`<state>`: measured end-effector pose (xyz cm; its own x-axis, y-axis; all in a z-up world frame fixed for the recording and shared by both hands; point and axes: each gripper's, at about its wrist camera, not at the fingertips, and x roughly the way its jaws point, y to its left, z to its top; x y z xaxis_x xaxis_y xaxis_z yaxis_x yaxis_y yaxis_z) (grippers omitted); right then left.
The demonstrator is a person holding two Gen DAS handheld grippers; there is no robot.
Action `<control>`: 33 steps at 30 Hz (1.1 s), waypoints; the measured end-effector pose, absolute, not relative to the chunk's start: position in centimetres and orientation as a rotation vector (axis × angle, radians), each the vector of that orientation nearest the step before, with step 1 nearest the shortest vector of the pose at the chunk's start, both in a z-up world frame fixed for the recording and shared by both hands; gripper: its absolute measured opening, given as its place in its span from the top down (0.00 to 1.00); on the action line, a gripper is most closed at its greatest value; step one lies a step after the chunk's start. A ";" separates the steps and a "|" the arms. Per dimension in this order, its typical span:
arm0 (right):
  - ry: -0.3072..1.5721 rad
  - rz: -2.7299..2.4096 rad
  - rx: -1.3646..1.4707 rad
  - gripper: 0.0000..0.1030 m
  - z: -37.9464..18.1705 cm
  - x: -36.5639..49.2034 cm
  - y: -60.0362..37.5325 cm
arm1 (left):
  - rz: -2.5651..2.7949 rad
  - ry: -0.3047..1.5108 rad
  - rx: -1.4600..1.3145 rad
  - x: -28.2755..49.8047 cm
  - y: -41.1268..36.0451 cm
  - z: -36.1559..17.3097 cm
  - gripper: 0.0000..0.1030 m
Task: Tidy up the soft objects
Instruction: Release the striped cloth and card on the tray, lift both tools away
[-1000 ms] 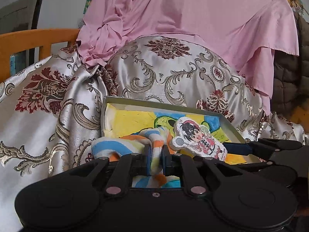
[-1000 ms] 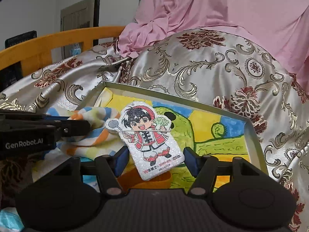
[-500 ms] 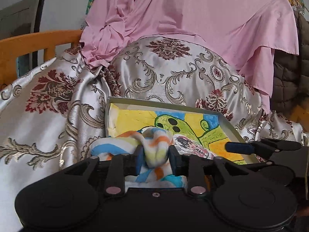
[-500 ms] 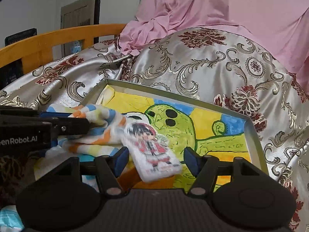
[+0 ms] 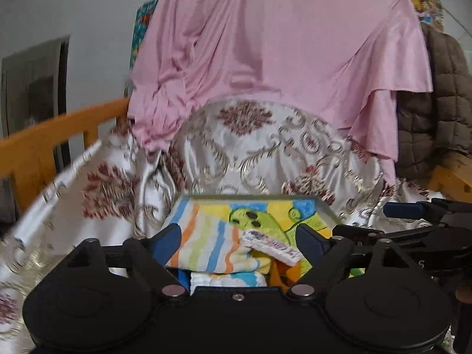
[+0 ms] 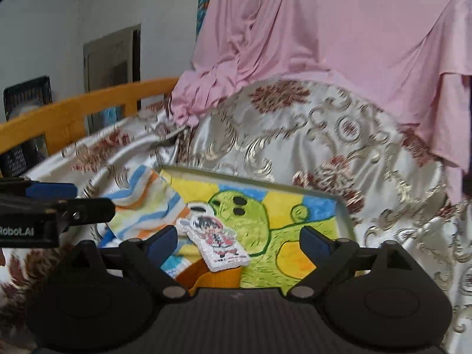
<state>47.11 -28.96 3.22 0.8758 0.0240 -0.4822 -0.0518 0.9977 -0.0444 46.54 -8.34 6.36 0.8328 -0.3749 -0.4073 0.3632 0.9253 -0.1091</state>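
Both tongs point level over the near edge of the tray, side by side. The left tongs gape wide, empty; the striped cloth lies between their fingers in the tray's left end. The right tongs gape too, the cartoon figure pad lying flat between them beside the cloth. Beyond rises brocade fabric, then pink drape.

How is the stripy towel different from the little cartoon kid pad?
The stripy towel is bigger and rumpled, with orange, blue, green and white stripes; the cartoon kid pad is small, flat and stiff-looking, with a picture of a child in red. The stripy towel spills over the left rim of the tray; the cartoon kid pad lies wholly inside, partly on the towel's edge. Both look soft, and neither is held by any gripper.
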 end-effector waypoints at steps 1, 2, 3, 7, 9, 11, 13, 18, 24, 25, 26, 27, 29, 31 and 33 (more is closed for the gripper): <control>0.490 0.038 -0.052 0.07 4.0 46.4 -29.0 | -0.390 0.427 -0.022 45.9 -8.3 7.0 0.13; 0.479 0.038 -0.048 0.06 4.7 45.7 -29.1 | -0.385 0.412 -0.019 44.9 -8.2 7.9 0.10; 0.468 0.035 -0.045 0.06 5.4 44.9 -29.1 | -0.383 0.401 -0.018 44.2 -8.1 8.5 0.09; 0.403 0.029 -0.026 0.01 8.2 41.5 -29.1 | -0.372 0.351 -0.001 40.7 -7.6 11.5 0.03; 0.369 0.024 -0.016 0.00 9.4 39.7 -29.2 | -0.365 0.317 0.027 38.6 -7.4 13.0 0.01; 0.342 0.018 -0.004 0.00 10.5 37.9 -29.1 | -0.351 0.291 0.050 36.7 -7.2 14.4 0.01; 0.323 0.016 0.000 0.00 11.5 36.2 -29.0 | -0.334 0.275 0.061 34.8 -6.9 15.7 0.01; 0.268 0.023 0.006 0.00 14.0 31.4 -28.1 | -0.315 0.244 0.072 30.3 -5.9 17.9 0.01; 0.212 0.044 0.003 0.00 16.1 25.6 -26.5 | -0.302 0.214 0.075 25.4 -4.6 19.3 0.01; 0.206 0.047 0.002 0.00 16.3 24.7 -26.2 | -0.301 0.212 0.072 24.6 -4.4 19.3 0.01; 0.200 0.050 0.001 0.00 16.5 23.8 -26.0 | -0.299 0.210 0.072 23.7 -4.1 19.4 0.01; 0.194 0.053 0.000 0.00 16.7 23.0 -25.7 | -0.292 0.205 0.073 22.9 -3.9 19.3 0.01; 0.182 0.057 -0.007 0.00 17.0 21.3 -25.2 | -0.275 0.184 0.073 21.1 -3.3 19.2 0.01; 0.163 0.057 -0.012 0.00 17.2 19.6 -24.6 | -0.266 0.170 0.080 19.4 -2.6 19.0 0.01; 0.149 0.058 -0.016 0.00 17.2 17.9 -24.2 | -0.255 0.165 0.085 18.0 -2.0 18.6 0.01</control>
